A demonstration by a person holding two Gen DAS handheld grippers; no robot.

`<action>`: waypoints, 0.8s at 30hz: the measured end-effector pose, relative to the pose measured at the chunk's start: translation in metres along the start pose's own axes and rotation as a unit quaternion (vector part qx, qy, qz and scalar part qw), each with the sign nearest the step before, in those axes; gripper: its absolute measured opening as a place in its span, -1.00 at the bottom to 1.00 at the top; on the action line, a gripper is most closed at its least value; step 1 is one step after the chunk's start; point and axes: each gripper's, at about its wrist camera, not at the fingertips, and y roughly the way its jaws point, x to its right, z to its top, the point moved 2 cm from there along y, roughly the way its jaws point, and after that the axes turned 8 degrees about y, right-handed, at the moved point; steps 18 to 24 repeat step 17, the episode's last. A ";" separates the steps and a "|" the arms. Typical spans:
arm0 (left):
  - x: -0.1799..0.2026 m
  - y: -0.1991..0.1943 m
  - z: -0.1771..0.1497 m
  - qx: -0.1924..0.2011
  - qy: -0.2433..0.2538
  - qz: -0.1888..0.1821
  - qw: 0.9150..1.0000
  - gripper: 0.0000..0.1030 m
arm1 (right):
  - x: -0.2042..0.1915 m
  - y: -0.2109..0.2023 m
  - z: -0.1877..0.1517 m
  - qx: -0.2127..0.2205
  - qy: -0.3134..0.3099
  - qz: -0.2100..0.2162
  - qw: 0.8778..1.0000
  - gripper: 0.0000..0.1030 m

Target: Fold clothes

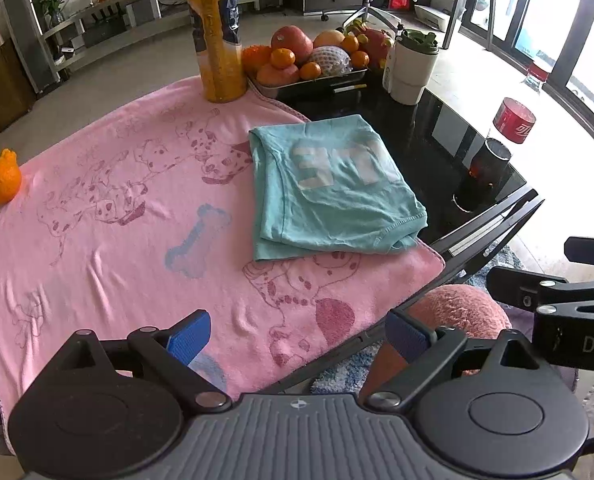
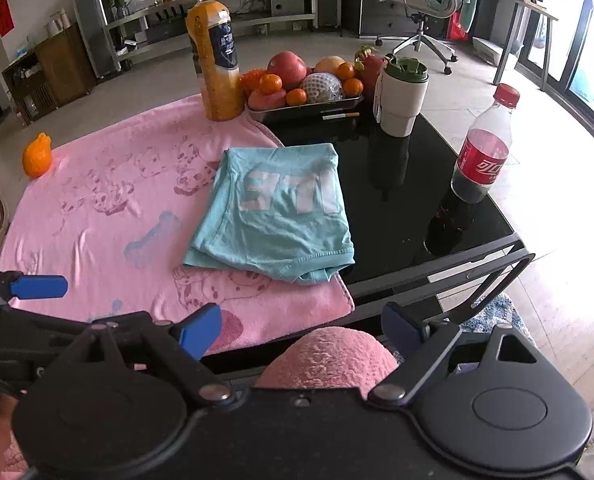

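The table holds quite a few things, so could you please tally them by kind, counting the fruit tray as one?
Cloth items: 2, teal shirt and pink towel
Bottles: 2, juice bottle and cola bottle
Cups: 1, lidded cup
Fruit trays: 1
Loose oranges: 1
Pens: 1
Total: 8

The pink towel (image 1: 109, 240) hides most of the counter (image 1: 429, 136) beneath it, and its near-left corner runs under the left tongs (image 1: 299, 340) and out of sight. The folded teal shirt (image 1: 329, 188) shows pale lettering, reversed and too faint to read. The cola bottle (image 1: 493, 156) loses its cap to window glare in the left wrist view. The label on the juice bottle (image 2: 215, 60) is too small to read. In the right wrist view, the right tongs (image 2: 301, 330) cover the counter's near edge, and the fruit tray (image 2: 309, 104) hides its far edge.
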 end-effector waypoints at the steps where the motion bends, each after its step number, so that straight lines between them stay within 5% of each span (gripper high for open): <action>1: 0.000 0.000 0.000 0.001 0.001 0.001 1.000 0.85 | 0.000 0.000 0.000 0.000 0.000 0.000 1.000 0.69; 24: -0.003 0.003 0.002 0.017 -0.003 0.000 1.000 0.85 | 0.000 0.004 0.002 -0.004 0.001 0.002 1.000 0.69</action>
